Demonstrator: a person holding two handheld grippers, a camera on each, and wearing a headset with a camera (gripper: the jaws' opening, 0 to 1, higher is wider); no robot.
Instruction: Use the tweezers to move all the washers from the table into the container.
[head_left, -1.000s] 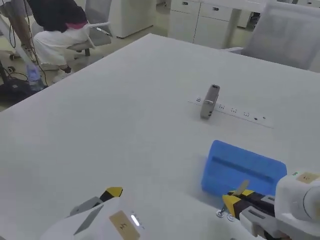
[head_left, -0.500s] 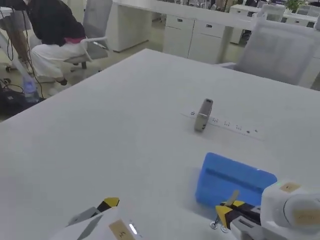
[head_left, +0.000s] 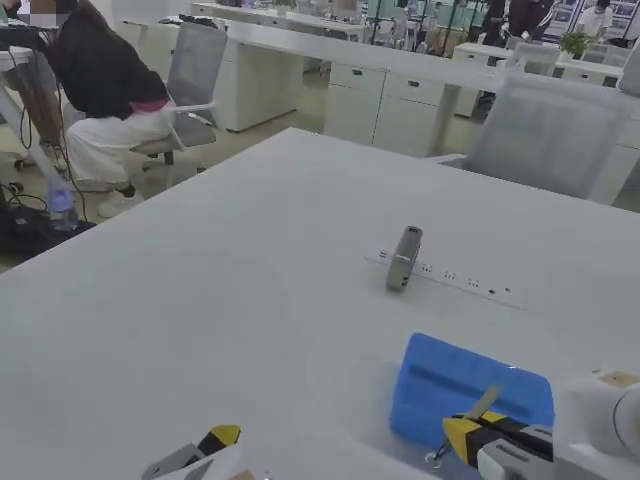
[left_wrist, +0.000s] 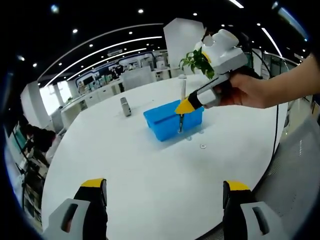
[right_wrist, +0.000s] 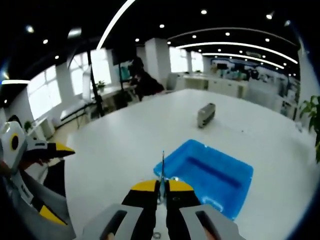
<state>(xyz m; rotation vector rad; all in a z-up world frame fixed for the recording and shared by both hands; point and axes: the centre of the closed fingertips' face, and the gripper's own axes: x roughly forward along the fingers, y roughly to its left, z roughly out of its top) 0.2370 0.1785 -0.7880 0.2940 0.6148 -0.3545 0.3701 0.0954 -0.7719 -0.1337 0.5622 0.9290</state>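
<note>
Down at the near right of the white table (head_left: 250, 300), the right gripper (head_left: 462, 430) had its yellow-tipped jaws pressed together on the tweezers (left_wrist: 180, 122), gripping them partway along their length. A hand (left_wrist: 248, 91) held that gripper from the right. The tweezers pointed steeply down, their tips close to the tabletop and just beside the near wall of the blue container (head_left: 440, 395). Whether the tips pinched anything could not be told. A few washers (left_wrist: 203, 146) lay flat on the table just on the near side of the container, close to the tweezer tips and apart from one another. The container stood open-topped, well to the right on the table. The left gripper (left_wrist: 163, 187) hung low at the near left, well apart from the container, its jaws spread wide over bare tabletop. Farther off, a small grey device (head_left: 403, 258) sat at the left end of a socket strip (head_left: 460, 280), on the far side of the container. Beyond the far edge stood a grey office chair (head_left: 540, 130), and at far left a person (head_left: 100, 90) sat at another desk.
</note>
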